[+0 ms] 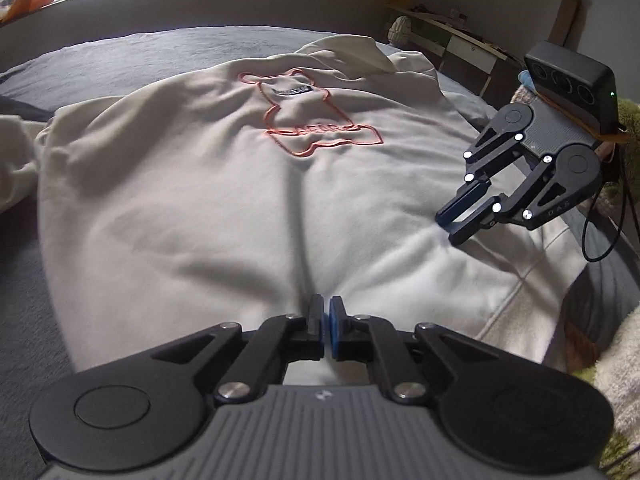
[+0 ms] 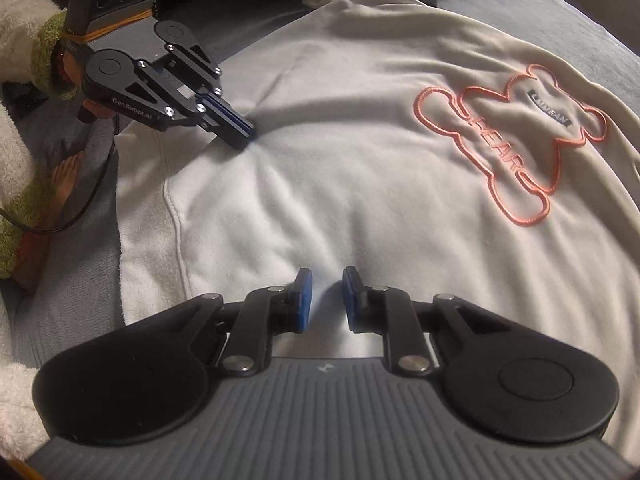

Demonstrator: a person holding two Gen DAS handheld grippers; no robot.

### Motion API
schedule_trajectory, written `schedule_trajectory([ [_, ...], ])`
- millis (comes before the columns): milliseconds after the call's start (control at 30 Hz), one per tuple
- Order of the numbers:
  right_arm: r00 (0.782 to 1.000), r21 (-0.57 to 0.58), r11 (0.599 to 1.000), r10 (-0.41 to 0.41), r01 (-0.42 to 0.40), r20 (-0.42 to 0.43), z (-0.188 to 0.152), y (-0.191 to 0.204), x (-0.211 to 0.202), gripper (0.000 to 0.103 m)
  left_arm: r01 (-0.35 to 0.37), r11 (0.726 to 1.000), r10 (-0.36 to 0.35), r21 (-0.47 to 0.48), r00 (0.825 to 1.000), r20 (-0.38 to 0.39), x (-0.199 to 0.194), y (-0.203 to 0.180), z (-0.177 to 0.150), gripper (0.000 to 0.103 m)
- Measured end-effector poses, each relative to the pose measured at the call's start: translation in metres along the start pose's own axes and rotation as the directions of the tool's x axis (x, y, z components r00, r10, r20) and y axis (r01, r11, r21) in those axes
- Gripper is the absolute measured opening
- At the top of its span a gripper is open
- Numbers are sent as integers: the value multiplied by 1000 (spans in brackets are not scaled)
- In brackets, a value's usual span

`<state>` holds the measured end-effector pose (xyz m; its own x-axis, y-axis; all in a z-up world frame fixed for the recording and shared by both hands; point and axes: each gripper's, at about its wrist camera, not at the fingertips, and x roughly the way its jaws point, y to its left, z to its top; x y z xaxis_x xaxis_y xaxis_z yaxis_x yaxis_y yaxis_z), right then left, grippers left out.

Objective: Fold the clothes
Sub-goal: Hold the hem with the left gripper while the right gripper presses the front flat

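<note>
Left gripper closed, pinching the shirt below the bear; right gripper part-open, holding nothing (hem side). Both should grip before lifting evenly.

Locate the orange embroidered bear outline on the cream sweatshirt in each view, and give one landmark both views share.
Left wrist view: orange embroidered bear outline sits upper centre, beyond the shut left gripper.
Right wrist view: it lies at right, tilted sideways.
Shared landmark: the dark label patch inside the outline.

Sweatshirt sleeve cut off by edge; chest label illegible.
</note>
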<state>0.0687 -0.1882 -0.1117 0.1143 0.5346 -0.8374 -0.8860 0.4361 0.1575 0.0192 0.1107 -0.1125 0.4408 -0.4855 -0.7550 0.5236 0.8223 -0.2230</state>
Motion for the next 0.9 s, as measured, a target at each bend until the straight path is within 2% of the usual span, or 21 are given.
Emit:
schedule_trajectory([
  [167, 1000, 52, 999, 17, -18, 24, -11, -9, -4, 15, -101, 991, 98, -89, 994, -42, -41, 34, -26, 3],
  [333, 999, 74, 996, 38, -40, 35, -14, -14, -3, 15, -71, 997, 72, -33, 997, 36, -54, 22, 5, 6],
  [467, 998, 84, 995, 52, -55, 40, -14, -17, -2, 15, 1, 999, -3, 34, 998, 57, -13, 7, 33, 10],
  [567, 997, 96, 993, 58, -63, 55, -17, -19, -3, 15, -49, 996, 51, 69, 998, -25, 17, 13, 32, 14],
  [600, 997, 99, 993, 58, -63, 60, -18, -19, -4, 15, -51, 998, 52, 42, 999, -16, 14, 22, 27, 14],
  [633, 996, 102, 993, 57, -63, 66, -20, -19, -5, 15, -82, 997, 82, 5, 996, -15, 8, 33, 24, 9],
  [800, 993, 159, 985, 55, -72, 109, -31, -23, -9, 15, -261, 962, 260, -83, 965, -28, -29, 76, 15, 6],
  [867, 991, 202, 976, 51, -76, 126, -34, -26, -13, 15, -285, 953, 287, -99, 958, 4, -41, 78, 22, 10],
  [900, 990, 228, 971, 47, -77, 136, -35, -28, -16, 15, -268, 958, 272, -102, 962, 25, -43, 75, 27, 11],
])
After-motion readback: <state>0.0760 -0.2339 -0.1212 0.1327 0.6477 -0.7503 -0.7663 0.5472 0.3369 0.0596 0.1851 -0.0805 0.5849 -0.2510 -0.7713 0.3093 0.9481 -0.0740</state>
